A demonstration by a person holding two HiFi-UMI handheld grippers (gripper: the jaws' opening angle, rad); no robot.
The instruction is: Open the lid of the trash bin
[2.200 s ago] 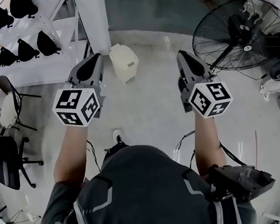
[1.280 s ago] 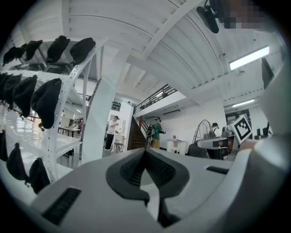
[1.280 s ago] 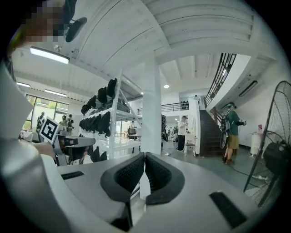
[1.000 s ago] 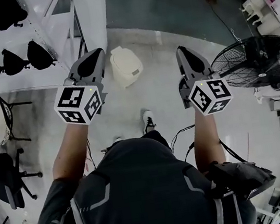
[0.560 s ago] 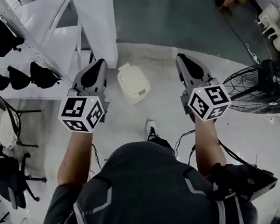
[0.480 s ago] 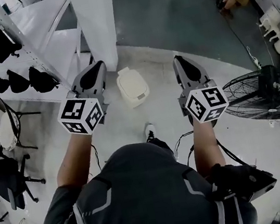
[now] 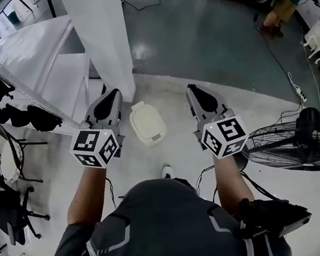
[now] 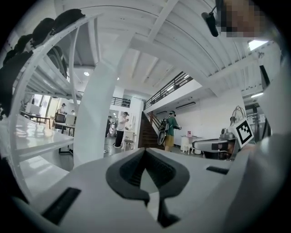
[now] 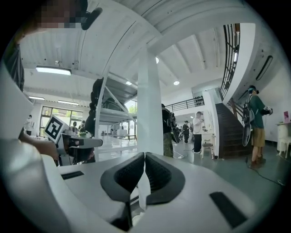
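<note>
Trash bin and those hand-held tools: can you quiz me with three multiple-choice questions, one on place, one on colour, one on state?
1. Where is the trash bin? A on a table; B on the floor by the white pillar; C hanging on a wall.
2. Its colour? A cream-white; B red; C black.
3. The left gripper: its fingers are? A wide apart; B closed together, empty; C clamped on the bin.
Answers: B, it stands on pale floor; A, it is pale all over; B, they meet with nothing between.
</note>
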